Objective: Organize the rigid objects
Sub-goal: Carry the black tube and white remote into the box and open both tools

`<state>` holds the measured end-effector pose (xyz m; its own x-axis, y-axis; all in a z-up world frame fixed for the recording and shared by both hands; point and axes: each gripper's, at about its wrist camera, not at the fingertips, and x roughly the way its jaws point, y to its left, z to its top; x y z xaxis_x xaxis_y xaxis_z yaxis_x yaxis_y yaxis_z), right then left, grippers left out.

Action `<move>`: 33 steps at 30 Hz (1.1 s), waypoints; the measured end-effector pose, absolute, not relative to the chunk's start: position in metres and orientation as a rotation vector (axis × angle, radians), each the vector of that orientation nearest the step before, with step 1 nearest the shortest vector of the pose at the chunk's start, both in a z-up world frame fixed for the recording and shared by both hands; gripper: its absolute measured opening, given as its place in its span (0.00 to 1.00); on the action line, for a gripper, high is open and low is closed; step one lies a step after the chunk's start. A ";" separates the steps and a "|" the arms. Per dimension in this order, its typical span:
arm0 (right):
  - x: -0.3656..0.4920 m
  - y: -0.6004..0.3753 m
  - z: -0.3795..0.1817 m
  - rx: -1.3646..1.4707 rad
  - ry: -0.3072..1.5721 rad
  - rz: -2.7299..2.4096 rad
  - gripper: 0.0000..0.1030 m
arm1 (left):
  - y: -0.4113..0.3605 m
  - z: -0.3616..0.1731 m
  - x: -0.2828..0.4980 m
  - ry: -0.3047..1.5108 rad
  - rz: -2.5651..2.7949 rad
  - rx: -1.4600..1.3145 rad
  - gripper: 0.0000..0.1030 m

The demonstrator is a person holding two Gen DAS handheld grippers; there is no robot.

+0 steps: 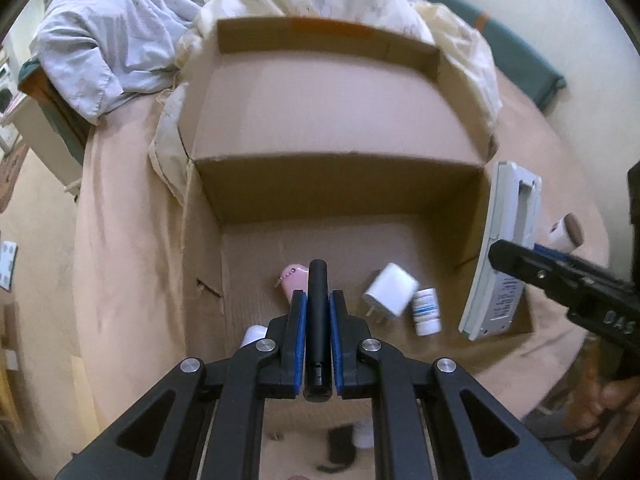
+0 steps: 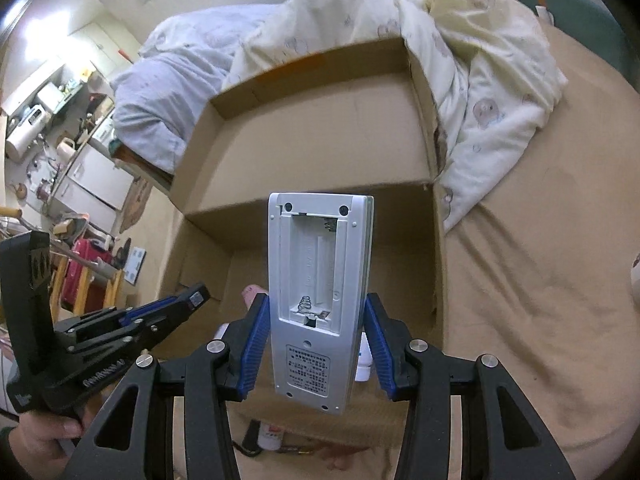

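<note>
Over the cardboard box (image 1: 340,204) on the bed, the right gripper (image 2: 316,336) clamped a light, stiff, slick remote (image 2: 320,292) by its long edges, while at nine o'clock the left gripper (image 1: 318,304) pinched a thin black stick (image 1: 317,320).

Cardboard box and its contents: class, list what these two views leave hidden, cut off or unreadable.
- Pink item, left wrist view: half hidden behind the left gripper and its black stick.
- Label on the remote, right wrist view: print too small to read.
- White bottle, right wrist view: mostly hidden behind the remote and the right gripper.
- Dark thing below the box, left wrist view: blurred, behind the gripper's arms.
</note>
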<state>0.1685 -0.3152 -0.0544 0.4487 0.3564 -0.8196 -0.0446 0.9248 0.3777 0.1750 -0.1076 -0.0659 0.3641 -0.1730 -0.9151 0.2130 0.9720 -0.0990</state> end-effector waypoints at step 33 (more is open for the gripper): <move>0.185 -0.285 -0.102 0.250 1.259 0.222 0.58 | -0.117 -0.120 0.181 1.206 -0.151 0.184 0.14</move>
<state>0.1849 -0.2851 -0.1019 0.2920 0.3010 -0.9078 -0.0283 0.9515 0.3063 0.1809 -0.1171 -0.1202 0.3501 -0.0185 -0.9365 0.2134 0.9751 0.0606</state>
